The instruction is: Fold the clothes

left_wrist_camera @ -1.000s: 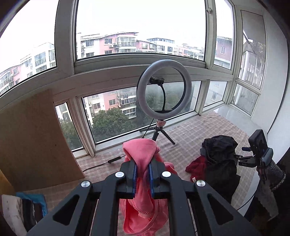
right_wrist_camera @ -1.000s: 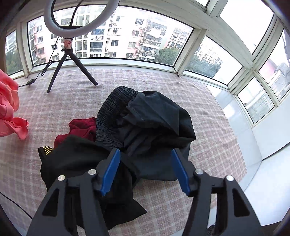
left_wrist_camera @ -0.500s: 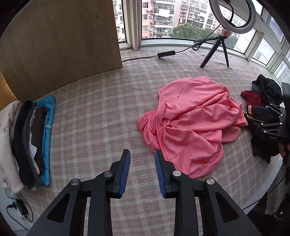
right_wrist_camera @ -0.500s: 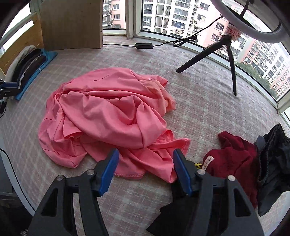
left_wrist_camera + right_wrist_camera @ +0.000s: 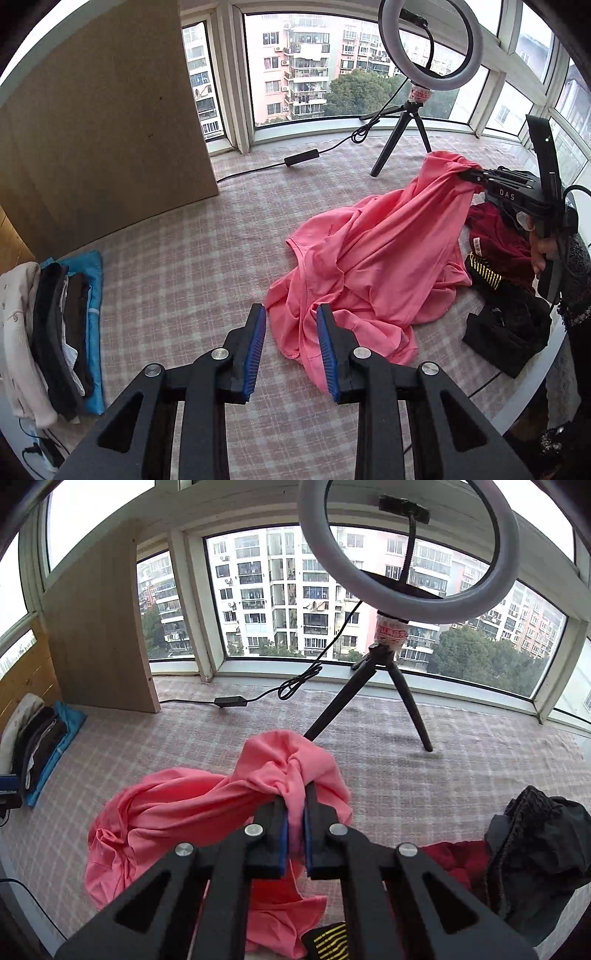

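Observation:
A crumpled pink shirt (image 5: 369, 258) lies on the checked cloth, right of centre. My left gripper (image 5: 291, 332) hovers open over the shirt's near hem, which shows in the gap between the blue pads (image 5: 255, 347) without being pressed. My right gripper (image 5: 295, 812) is shut on a bunched fold of the pink shirt (image 5: 177, 812) and holds it raised above the table. In the left wrist view, the right gripper (image 5: 476, 173) comes in from the right with the fabric draping down from it.
A ring light on a tripod (image 5: 406, 122) and its cable (image 5: 301, 158) stand at the back. A wooden board (image 5: 110, 147) leans at the left. Folded clothes (image 5: 48, 332) are stacked at the left edge. Dark red (image 5: 495, 240) and black garments (image 5: 509, 332) lie at the right.
The left gripper let go of the pink shirt, which dropped to the table, then sank toward its hem. The right gripper swung from the black pile, shut on the shirt and lifted a fold.

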`<state>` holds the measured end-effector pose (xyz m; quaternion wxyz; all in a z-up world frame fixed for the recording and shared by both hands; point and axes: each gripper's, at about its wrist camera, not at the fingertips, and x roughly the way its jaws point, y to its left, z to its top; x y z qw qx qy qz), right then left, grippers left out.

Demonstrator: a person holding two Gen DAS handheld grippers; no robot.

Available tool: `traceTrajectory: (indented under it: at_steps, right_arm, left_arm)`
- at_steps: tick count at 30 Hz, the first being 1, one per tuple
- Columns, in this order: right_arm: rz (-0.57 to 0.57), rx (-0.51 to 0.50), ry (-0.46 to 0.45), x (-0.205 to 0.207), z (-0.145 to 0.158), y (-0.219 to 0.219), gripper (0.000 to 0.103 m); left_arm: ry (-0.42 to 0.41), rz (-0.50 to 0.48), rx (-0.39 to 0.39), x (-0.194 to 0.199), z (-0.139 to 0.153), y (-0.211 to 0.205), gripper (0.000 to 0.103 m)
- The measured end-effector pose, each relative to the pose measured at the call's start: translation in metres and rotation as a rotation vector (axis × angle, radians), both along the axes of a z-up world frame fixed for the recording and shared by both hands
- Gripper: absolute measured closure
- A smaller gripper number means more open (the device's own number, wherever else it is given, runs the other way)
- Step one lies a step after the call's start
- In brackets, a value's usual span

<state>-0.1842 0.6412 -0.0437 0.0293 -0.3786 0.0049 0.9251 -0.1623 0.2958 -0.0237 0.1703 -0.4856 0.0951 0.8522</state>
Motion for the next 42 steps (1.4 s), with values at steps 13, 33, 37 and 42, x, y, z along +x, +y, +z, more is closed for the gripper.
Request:
traceTrajectory:
  at_steps: [13, 33, 37, 42]
  right_arm:
    - [-0.214, 0.105, -0.207, 0.092, 0.013, 0.156, 0.048]
    - [0.04, -0.13, -0.201, 0.016, -0.026, 0.132, 0.054]
    - [-0.065, 0.01, -0.205, 0.045, -0.002, 0.162, 0.048]
    - [-0.114, 0.143, -0.357, 0.087, -0.032, 0.185, 0.048]
  left_arm:
    - [-0.034, -0.21, 0.025, -0.005, -0.01, 0.085, 0.076]
    - [-0.089, -0.28, 0.004, 0.008, -0.024, 0.124, 0.076]
    - [-0.104, -0.248, 0.011, 0.003, -0.028, 0.111, 0.075]
    - [-0.116, -0.234, 0.017, -0.004, -0.036, 0.11, 0.076]
